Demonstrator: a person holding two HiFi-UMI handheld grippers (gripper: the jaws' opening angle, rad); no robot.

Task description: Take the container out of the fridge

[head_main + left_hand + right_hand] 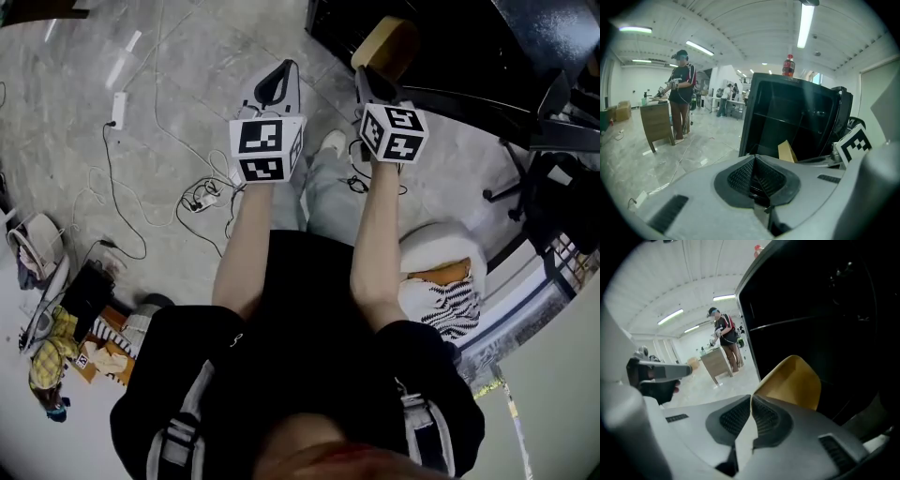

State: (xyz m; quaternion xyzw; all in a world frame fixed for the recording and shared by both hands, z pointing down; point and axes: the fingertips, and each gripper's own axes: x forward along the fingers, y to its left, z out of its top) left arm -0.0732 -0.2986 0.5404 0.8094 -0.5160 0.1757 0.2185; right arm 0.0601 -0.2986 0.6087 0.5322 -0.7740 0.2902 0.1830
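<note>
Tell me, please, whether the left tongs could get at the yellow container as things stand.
Probably yes: the fridge stands open and nothing lies between the left tongs and the container. They are shut, though, and the right tongs seem clamped on its rim.

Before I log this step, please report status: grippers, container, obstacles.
Left gripper shut, empty. Right gripper shut on yellow container at open fridge mouth. Path out clear.

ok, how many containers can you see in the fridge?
1. A tan container sits low in the fridge, its edge pinched by the right gripper. The dark interior may hide more.
</note>
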